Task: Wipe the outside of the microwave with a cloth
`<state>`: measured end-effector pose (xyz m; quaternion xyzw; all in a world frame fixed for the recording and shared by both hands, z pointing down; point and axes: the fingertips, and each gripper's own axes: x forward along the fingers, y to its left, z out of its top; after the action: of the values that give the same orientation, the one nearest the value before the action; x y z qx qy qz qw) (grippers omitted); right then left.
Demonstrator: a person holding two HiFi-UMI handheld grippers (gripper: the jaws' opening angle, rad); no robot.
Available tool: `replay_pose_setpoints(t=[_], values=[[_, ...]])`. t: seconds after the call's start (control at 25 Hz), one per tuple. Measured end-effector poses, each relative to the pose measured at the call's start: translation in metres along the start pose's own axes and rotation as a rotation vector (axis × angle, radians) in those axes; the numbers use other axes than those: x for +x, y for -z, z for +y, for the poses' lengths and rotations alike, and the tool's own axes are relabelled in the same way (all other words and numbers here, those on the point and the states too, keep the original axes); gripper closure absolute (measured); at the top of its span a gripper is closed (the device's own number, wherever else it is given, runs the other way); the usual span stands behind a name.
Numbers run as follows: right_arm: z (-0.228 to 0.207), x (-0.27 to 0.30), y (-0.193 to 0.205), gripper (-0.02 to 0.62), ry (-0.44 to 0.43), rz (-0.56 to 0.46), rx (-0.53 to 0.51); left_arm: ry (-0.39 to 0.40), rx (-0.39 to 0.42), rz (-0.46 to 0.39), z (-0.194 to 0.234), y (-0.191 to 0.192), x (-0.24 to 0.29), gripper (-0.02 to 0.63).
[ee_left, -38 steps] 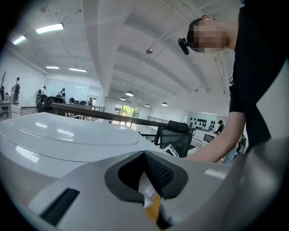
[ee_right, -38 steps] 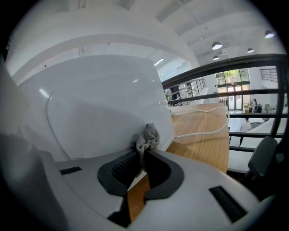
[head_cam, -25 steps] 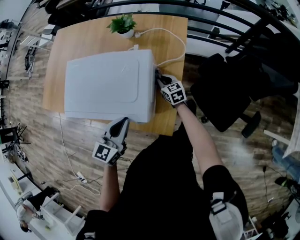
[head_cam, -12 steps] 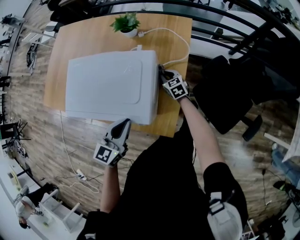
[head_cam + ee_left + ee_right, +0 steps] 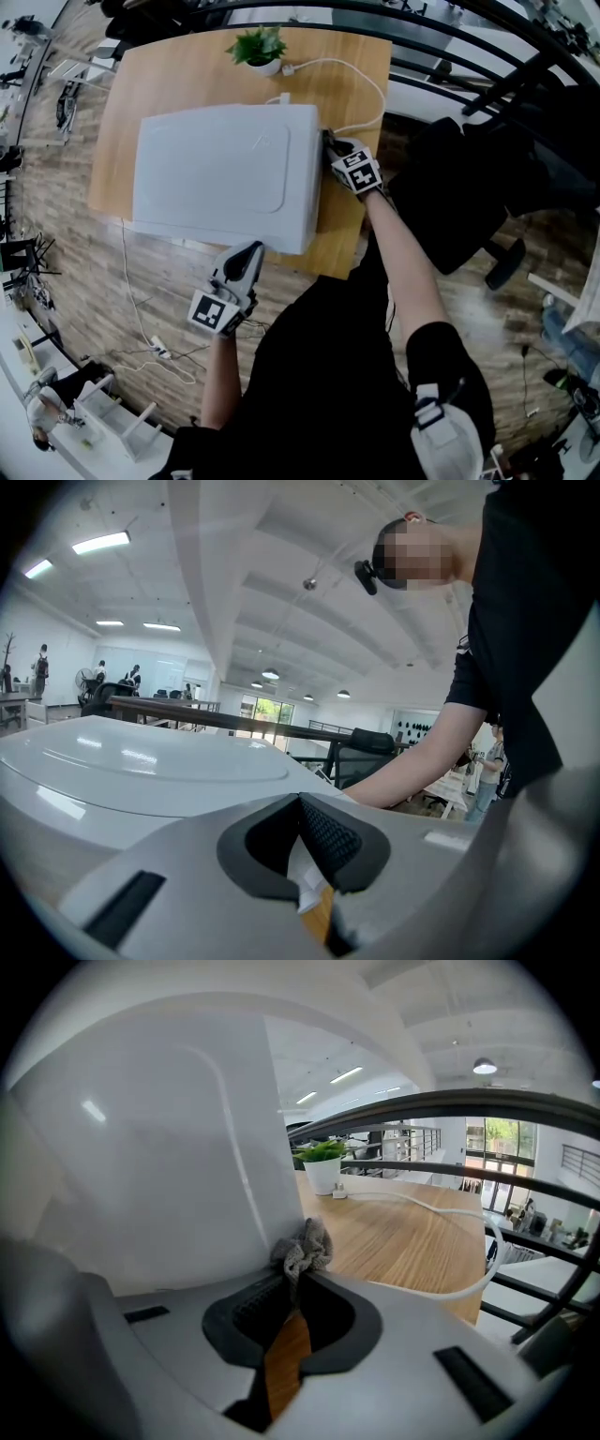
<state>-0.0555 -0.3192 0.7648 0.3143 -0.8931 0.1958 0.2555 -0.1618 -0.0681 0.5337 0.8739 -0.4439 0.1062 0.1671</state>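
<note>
Right gripper [image 5: 330,142] pinches cloth [image 5: 305,1246] against microwave [image 5: 216,173] right side. Left gripper [image 5: 251,247]: jaws together, empty. Risk: shallow pinch, so dragging may pull the cloth free.

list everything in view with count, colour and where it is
microwave: one, white, on the table
table: one, light wood, under the microwave
cloth: one, grey, pinched in the right tongs, against the microwave's right side
potted plant: one, green in a white pot, table's far edge
power cable: one, white, looping over the table behind the microwave
office chair: one, black, right of the table
left tongs: grey, shut, empty, near the microwave's near side
right tongs: grey, shut on the cloth
</note>
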Motion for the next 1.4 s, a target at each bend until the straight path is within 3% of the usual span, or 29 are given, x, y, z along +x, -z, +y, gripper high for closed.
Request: replay_pose_setpoints(t=[0.36,1.4], values=[[0.004,-0.003,0.006,0.569,-0.157,-0.077,0.212,-0.008,-0.001,-0.002,0.001,-0.001,0.000,0.604],[0.074,-0.041,0.057,0.569,-0.254,-0.040,0.296,0.022,0.027,-0.014,-0.001,-0.002,0.000,0.604]])
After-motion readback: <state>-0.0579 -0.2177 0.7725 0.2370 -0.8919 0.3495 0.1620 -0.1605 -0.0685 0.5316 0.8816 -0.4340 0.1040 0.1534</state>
